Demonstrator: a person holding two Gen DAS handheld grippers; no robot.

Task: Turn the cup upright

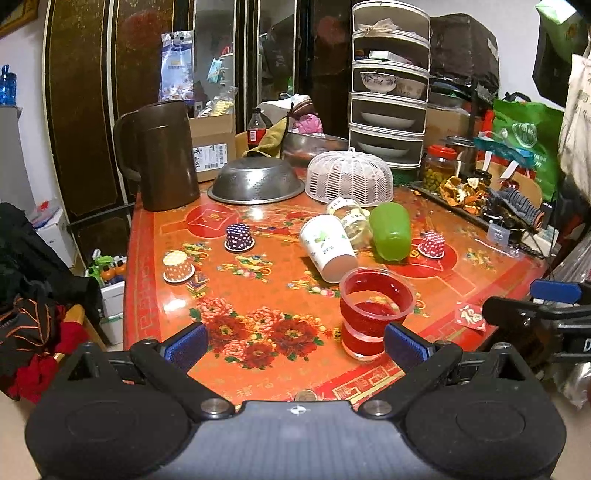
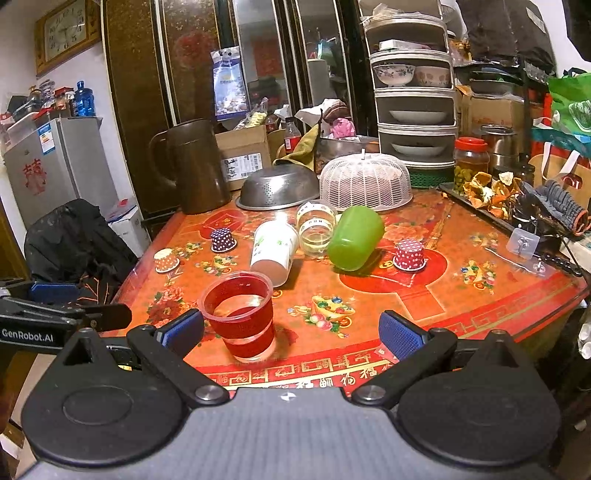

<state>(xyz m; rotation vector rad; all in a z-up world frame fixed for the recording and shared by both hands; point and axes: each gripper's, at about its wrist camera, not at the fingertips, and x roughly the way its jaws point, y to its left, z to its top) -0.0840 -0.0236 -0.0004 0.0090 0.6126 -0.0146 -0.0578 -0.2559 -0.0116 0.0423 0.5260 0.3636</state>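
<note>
The table [image 1: 258, 236] with its red flowered cloth fills both views. The right wrist view alone shows a grey fridge [image 2: 55, 162] at the left with a blue bottle [image 2: 84, 99] on top, and a wall clock [image 2: 66, 33] above it. The left wrist view alone shows a red paper tag [image 1: 470, 316] lying near the table's right edge.

At the back stand a tiered dish rack [image 1: 389, 92], a brown jug [image 1: 162, 155], an upturned metal colander [image 1: 255, 182] and a white mesh food cover [image 1: 349, 177]. In front of these, in the middle of the table, three cups lie on their sides close together: a green cup [image 1: 390, 232], a white paper cup [image 1: 328, 247] and a clear glass [image 1: 351, 218] partly behind the other two. A red clear cup [image 1: 373, 314] stands upright near the front edge. Three small spotted paper cups sit mouth down: a purple one [image 1: 240, 236], an orange one [image 1: 178, 266] and a red one [image 1: 431, 244].

The left gripper [image 1: 295, 345] is spread wide and holds nothing; the red clear cup sits just inside its right finger [image 1: 406, 345], though contact cannot be told. The right gripper [image 2: 291, 332] is equally wide and empty, with the same cup just beside its left finger [image 2: 183, 330].
</note>
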